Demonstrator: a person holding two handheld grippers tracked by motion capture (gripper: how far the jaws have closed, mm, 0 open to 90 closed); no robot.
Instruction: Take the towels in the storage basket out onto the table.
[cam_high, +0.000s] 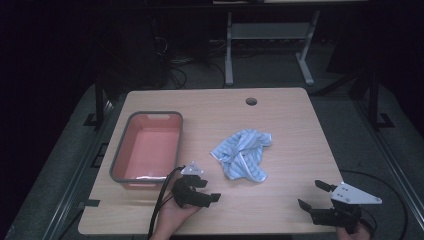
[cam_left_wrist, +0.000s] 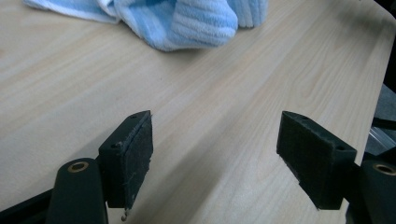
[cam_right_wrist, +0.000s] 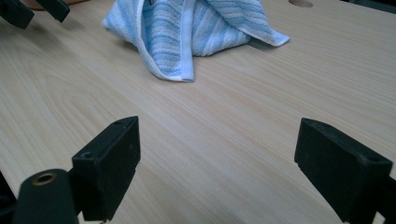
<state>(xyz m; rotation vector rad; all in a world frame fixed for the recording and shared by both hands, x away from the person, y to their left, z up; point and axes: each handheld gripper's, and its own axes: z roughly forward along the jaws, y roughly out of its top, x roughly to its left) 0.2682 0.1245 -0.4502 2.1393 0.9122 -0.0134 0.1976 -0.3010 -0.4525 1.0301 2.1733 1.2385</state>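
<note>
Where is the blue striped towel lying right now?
In the high view, the blue striped towel lies crumpled near the middle of the wooden table, right of the red bin and beyond both open claws.

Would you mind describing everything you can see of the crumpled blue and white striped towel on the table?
The crumpled blue and white striped towel looks like soft terry cloth with white-bordered edges. It lies bunched in a loose heap, folds overlapping, one hemmed flap draped down toward the right gripper view's camera. It rests on the light wooden table near its middle, right of the pink bin with a grey rim and apart from it. Neither gripper touches it.
</note>
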